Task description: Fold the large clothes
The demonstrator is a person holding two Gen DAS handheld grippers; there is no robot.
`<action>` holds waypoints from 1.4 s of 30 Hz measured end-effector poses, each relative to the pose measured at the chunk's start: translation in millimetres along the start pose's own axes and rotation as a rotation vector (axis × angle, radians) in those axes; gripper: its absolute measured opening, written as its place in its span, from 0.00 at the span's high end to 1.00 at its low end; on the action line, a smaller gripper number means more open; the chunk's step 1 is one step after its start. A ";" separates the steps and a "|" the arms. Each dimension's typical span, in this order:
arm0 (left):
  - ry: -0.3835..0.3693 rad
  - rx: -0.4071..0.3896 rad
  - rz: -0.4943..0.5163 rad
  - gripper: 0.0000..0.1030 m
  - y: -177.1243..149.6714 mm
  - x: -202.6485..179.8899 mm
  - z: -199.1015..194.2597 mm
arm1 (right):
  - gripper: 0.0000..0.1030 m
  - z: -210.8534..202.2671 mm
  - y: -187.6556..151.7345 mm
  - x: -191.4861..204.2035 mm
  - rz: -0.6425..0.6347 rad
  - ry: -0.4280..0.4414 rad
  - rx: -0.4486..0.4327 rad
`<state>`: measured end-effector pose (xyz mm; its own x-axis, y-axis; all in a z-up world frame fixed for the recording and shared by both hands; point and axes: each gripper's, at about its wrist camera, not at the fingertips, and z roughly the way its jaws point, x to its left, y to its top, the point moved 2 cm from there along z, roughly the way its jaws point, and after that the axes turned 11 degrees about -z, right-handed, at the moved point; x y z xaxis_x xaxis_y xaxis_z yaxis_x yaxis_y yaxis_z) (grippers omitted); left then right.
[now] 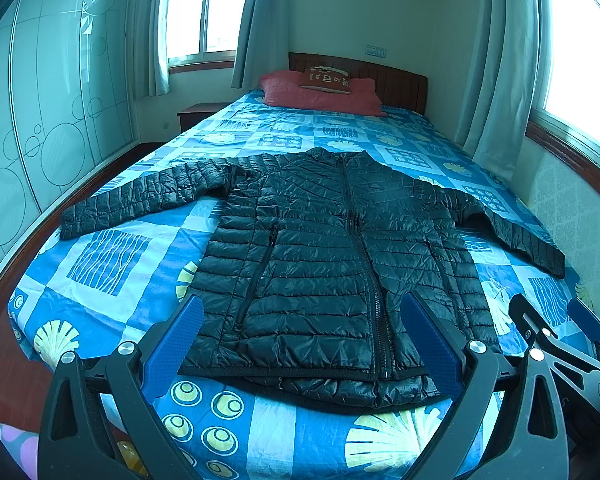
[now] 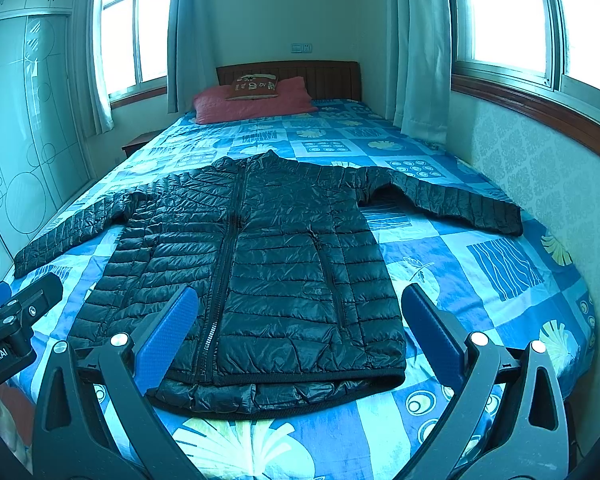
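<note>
A black quilted puffer jacket (image 1: 320,248) lies flat on the bed, zipped, front up, collar toward the headboard and both sleeves spread out to the sides. It also shows in the right wrist view (image 2: 260,256). My left gripper (image 1: 300,332) is open and empty, held above the jacket's hem near the foot of the bed. My right gripper (image 2: 296,320) is open and empty too, above the hem on the jacket's right half. The right gripper also appears at the right edge of the left wrist view (image 1: 556,328), and the left gripper at the left edge of the right wrist view (image 2: 16,300).
The bed (image 1: 112,256) has a blue patterned cover. A red pillow (image 1: 320,94) with a small cushion lies at the wooden headboard. A wardrobe (image 1: 52,100) stands left, a wall (image 2: 540,168) with windows runs close along the right, and a nightstand (image 1: 200,114) sits at the back left.
</note>
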<state>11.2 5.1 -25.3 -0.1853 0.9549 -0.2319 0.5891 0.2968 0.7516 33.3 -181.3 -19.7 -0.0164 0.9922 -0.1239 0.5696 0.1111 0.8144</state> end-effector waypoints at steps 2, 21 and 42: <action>0.001 0.001 0.001 0.05 0.0 -0.2 0.1 | 0.02 -0.4 -0.2 0.4 0.000 0.001 0.000; -0.009 0.029 -0.010 0.05 -3.9 4.2 10.2 | 0.02 11.0 -5.5 5.6 0.002 0.011 0.021; 0.417 0.109 -0.310 0.05 55.2 209.2 195.2 | 0.10 174.7 -27.8 -172.0 0.429 -0.039 0.122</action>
<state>158.5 221.8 -152.8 -0.6473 0.7471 -0.1512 0.5314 0.5845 0.6132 163.8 -365.0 -120.0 0.2721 0.9438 0.1876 0.6105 -0.3201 0.7245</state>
